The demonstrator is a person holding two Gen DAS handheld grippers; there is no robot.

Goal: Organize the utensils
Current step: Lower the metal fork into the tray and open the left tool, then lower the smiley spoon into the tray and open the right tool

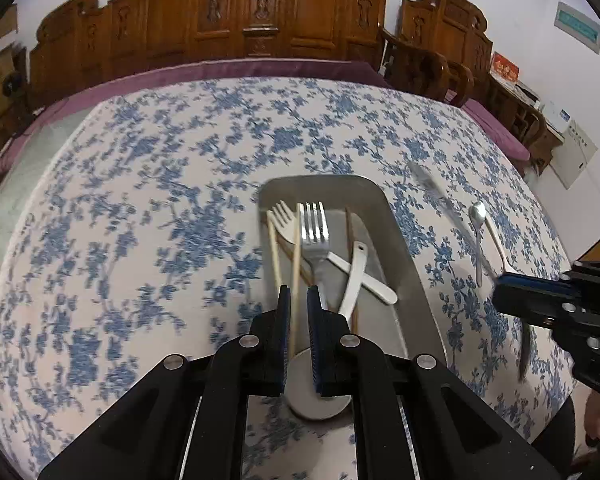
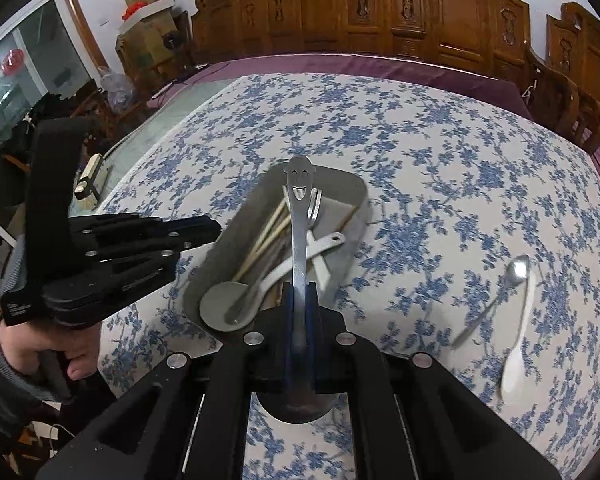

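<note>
Both grippers angled steeply down over the grey rectangular metal tray (image 1: 400, 240) on the blue-and-white floral tablecloth (image 1: 140, 200)

Right gripper (image 2: 300, 292): jaws clamped on a flat steel utensil with a smiley-face cut-out end (image 2: 299, 184), which stands up above the tray. Left gripper (image 1: 299, 300): a narrow gap shows between the blue pads, nothing gripped, a pale wooden chopstick (image 1: 296, 280) in the tray seen through the gap; a hand (image 2: 40, 344) in a grey sleeve grips its handle. Tray holds a steel fork (image 1: 315, 228), a pale plastic fork (image 1: 286, 220), crossed white ceramic spoons (image 1: 356, 276). A small steel spoon (image 2: 514, 274) and a white spoon (image 2: 516, 364) lie on the cloth to the tray's right
</note>
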